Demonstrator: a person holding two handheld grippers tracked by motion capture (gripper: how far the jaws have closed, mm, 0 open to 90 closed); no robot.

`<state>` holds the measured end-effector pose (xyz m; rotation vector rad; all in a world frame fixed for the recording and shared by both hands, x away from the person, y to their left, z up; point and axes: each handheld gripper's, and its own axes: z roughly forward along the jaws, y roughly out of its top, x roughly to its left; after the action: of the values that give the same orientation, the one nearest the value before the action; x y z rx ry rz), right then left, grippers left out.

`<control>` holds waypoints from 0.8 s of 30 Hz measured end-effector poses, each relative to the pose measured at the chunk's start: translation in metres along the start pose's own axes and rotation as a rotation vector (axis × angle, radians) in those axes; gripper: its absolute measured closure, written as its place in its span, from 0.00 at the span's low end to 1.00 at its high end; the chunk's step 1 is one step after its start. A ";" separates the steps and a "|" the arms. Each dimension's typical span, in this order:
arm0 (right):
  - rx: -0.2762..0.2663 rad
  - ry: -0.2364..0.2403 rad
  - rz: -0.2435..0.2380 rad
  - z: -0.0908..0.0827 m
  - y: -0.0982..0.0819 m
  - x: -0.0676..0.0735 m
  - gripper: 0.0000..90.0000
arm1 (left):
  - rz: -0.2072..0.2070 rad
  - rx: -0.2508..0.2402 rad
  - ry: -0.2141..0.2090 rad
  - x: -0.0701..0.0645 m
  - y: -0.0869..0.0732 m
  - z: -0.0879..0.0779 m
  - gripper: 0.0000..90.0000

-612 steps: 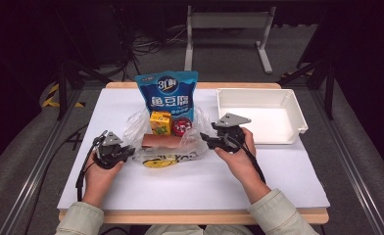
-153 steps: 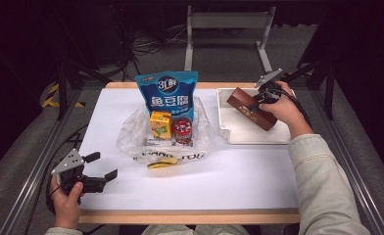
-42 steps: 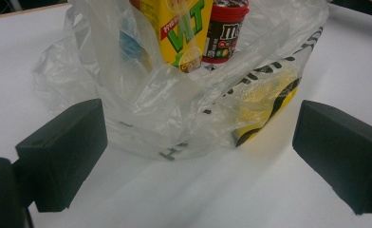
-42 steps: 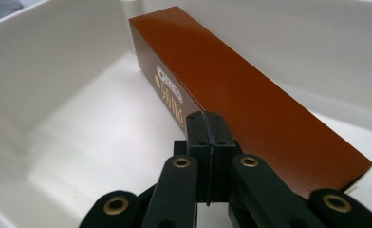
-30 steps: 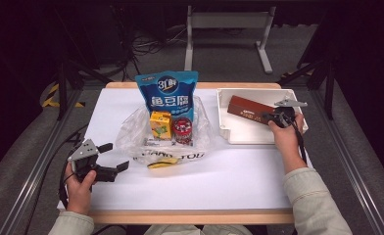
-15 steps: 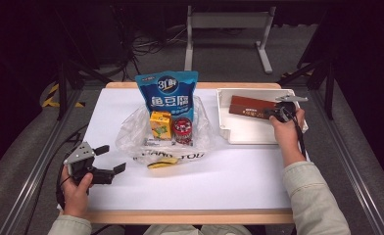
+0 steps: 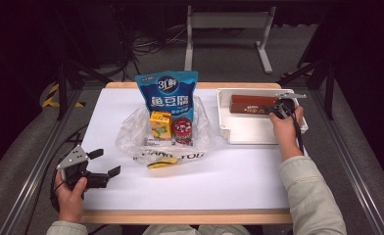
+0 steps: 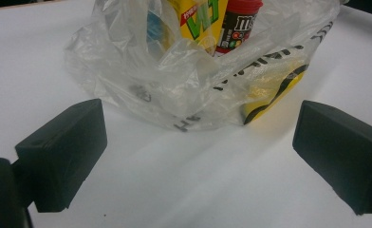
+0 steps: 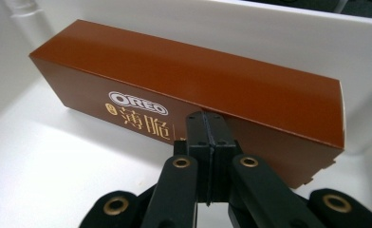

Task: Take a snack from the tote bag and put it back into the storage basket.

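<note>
Two grippers work apart: the right gripper [image 7: 276, 108] has its fingers pressed fully together on nothing, tips against the long brown cardboard biscuit box [image 9: 189, 90] lying in the white plastic tray [image 7: 249, 134]. The left gripper [image 8: 198, 156] rests on the white surface [image 7: 219, 176], fingers spread wide, empty, facing the clear plastic bag [image 8: 174, 80] of snacks.

Grey sleeves [image 7: 311, 196], black brass-riveted jaws

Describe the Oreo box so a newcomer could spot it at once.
Start at the white rectangular plastic tray on the table's right side. Along its far wall lies a long brown cardboard Oreo box, with the shut right gripper at its end. It is the tray's sole item; the other snacks sit in the clear plastic bag.
</note>
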<state>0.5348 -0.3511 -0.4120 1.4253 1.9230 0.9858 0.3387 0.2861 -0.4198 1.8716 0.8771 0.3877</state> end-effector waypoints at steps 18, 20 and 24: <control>-0.051 0.047 -0.017 -0.021 0.008 0.003 1.00 | 0.007 0.001 -0.009 0.000 0.003 0.004 0.05; -0.073 0.073 -0.035 -0.030 0.012 0.006 0.98 | 0.012 0.001 -0.015 0.000 0.004 0.005 0.05; -0.115 0.098 -0.086 -0.049 0.020 0.016 0.85 | 0.010 -0.002 -0.021 0.001 0.006 0.010 0.05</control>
<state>0.5031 -0.3443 -0.3668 1.2409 1.9464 1.1249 0.3477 0.2787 -0.4190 1.8760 0.8532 0.3745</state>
